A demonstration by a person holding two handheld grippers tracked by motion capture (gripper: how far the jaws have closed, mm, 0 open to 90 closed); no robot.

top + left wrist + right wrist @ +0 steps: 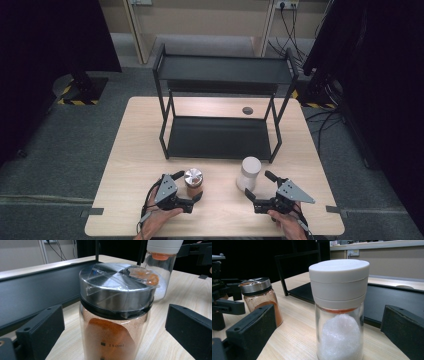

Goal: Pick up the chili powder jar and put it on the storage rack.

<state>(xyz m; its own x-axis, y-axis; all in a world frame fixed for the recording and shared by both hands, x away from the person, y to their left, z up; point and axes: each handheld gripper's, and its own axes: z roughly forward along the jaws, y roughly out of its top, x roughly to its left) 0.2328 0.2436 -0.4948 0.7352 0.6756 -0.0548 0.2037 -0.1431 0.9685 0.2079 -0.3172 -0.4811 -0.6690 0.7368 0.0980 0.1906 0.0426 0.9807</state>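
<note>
A glass spice jar with a metal lid and orange-brown powder stands on the table's front left. My left gripper is open, its jaws either side of that jar with a gap on both sides. To the right stands a glass jar with a white cap and white crystals. My right gripper is open around this jar, its jaws not touching the glass. The orange jar and the left gripper show at the left in the right gripper view.
A black two-tier metal shelf stands on the wooden table behind both jars, both tiers bare. A small dark round cap sits in the tabletop behind it. Dark curtains and cables flank the table.
</note>
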